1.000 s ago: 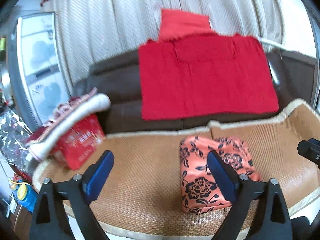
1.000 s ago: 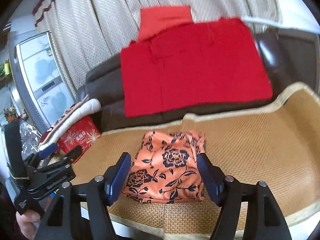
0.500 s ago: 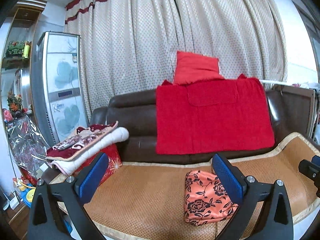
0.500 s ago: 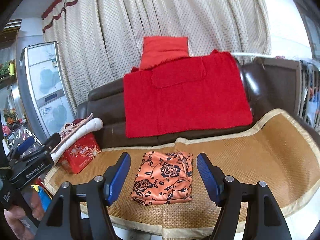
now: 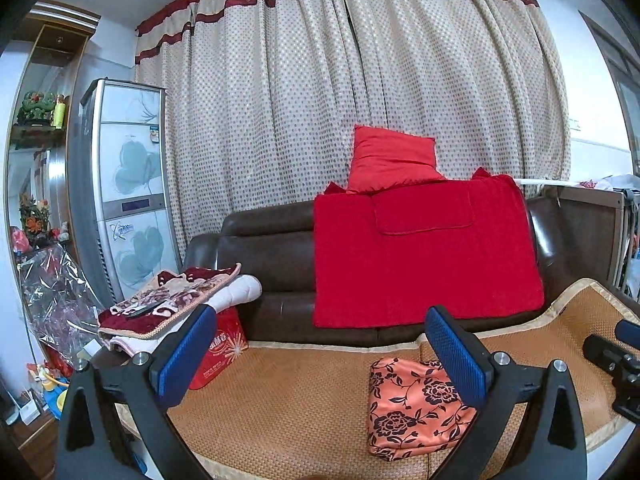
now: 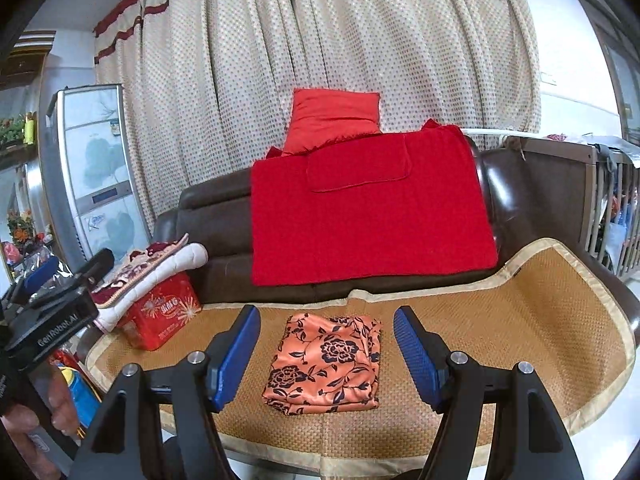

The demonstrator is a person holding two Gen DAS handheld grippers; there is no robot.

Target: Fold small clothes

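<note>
A folded orange garment with dark flowers (image 6: 326,364) lies flat on the woven mat (image 6: 500,332) that covers the sofa seat. My right gripper (image 6: 326,348) is open, held back and above the garment, nothing between its blue pads. In the left wrist view the same garment (image 5: 412,408) shows low and right, partly behind the right finger. My left gripper (image 5: 320,354) stands wide open and empty, well clear of the cloth. The left gripper's body (image 6: 48,312) shows at the left edge of the right wrist view, held by a hand (image 6: 36,420).
A brown leather sofa (image 5: 264,260) carries a red blanket (image 5: 420,256) and a red cushion (image 5: 392,160) on its backrest. A red box (image 6: 164,316) under folded quilts (image 5: 172,300) sits at the mat's left end. Dotted curtains hang behind; a tall cabinet (image 5: 124,192) stands left.
Both grippers have pulled back and risen away from the folded garment, which now looks smaller and lower in both views. The left gripper's jaws widened a little; the garment stays put.
</note>
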